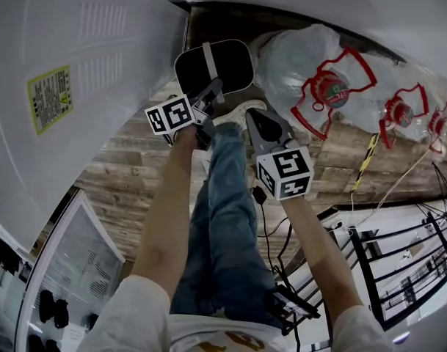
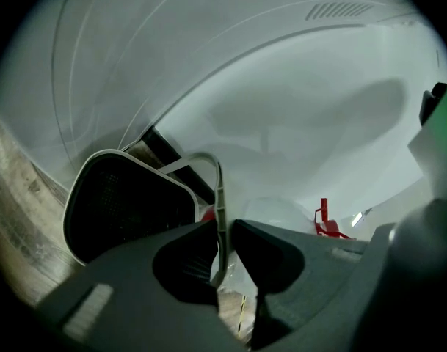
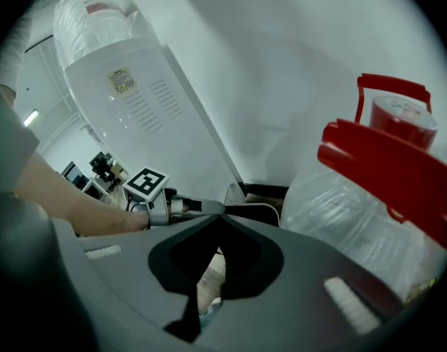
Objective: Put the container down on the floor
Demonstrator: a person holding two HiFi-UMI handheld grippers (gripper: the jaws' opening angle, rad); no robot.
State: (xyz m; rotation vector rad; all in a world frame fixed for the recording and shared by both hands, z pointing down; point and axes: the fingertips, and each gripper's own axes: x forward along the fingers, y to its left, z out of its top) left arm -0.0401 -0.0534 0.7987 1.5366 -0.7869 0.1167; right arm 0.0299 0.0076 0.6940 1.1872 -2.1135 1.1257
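White dispenser (image 1: 98,72) left, water jugs (image 1: 296,61) right, container (image 1: 230,64) in the narrow gap between

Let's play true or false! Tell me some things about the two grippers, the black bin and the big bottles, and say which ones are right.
1. The left gripper is shut on the handle of the container. True.
2. The right gripper holds a bottle. False: its jaws are together with nothing between them.
3. The water bottles have red carry straps. True.
4. The floor is blue carpet. False: it is wooden planks.
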